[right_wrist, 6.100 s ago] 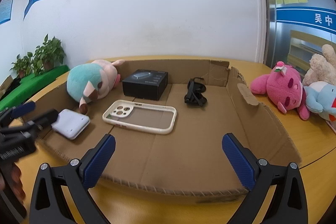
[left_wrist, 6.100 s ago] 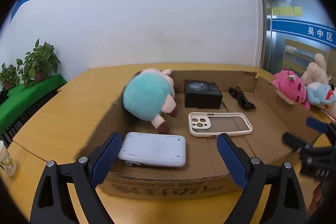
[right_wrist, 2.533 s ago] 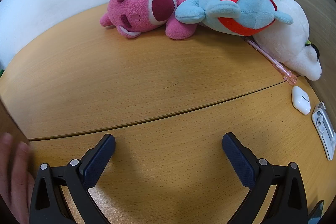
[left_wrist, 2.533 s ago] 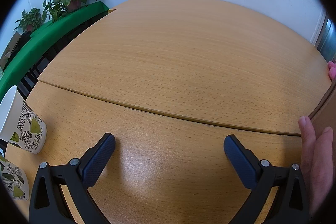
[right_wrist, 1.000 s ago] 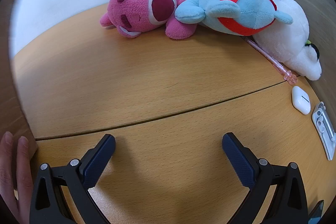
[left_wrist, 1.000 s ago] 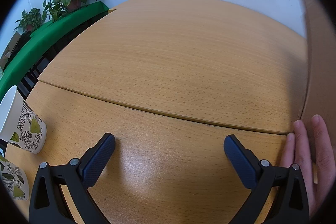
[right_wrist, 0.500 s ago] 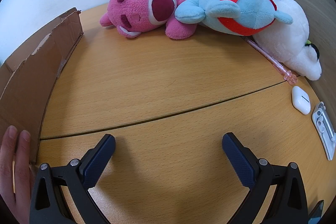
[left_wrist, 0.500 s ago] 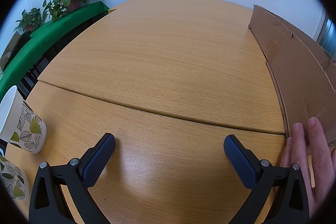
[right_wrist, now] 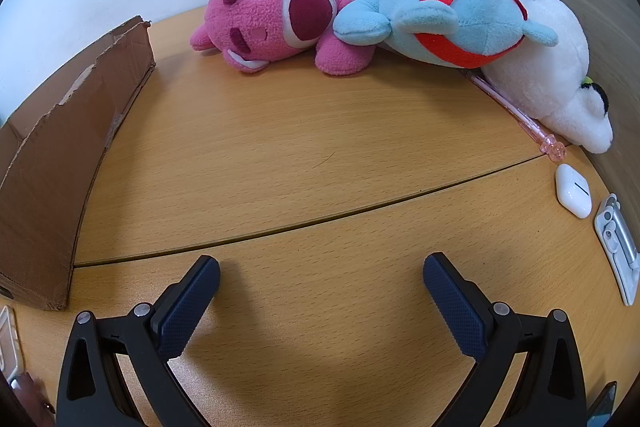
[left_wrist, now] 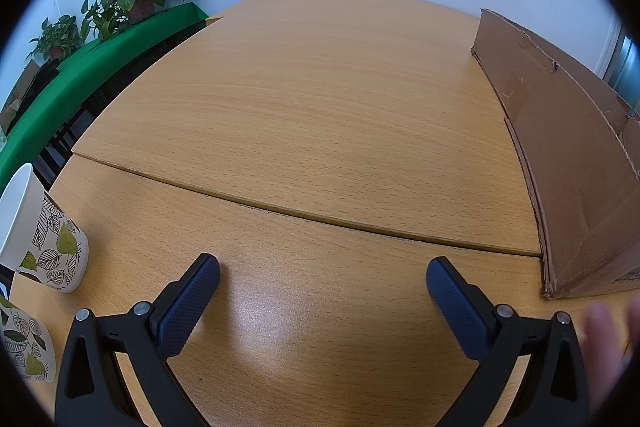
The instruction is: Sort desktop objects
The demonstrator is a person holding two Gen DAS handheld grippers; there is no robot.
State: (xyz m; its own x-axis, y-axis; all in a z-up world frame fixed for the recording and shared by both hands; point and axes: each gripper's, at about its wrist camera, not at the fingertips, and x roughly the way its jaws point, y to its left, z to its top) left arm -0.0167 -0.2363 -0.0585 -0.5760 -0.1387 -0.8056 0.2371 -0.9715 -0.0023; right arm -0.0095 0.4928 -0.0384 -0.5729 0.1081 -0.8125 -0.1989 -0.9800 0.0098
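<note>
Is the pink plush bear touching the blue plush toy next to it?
Touching. In the right wrist view the blue plush toy presses against the pink plush bear, with no gap between them.

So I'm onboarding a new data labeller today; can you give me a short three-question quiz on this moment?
1. True or false: the right gripper is shut on the pink plush toy.
2. Multiple choice: what lies on the table nearest the white earbud case? A) a leaf-print paper cup B) a pink pen C) a potted plant
3. Fill in: in the left wrist view, the cardboard box stands to the ___ of the left gripper.

Key: 1 false, since both grippers are open and hold nothing; 2 B, the pink pen; 3 right.
</note>
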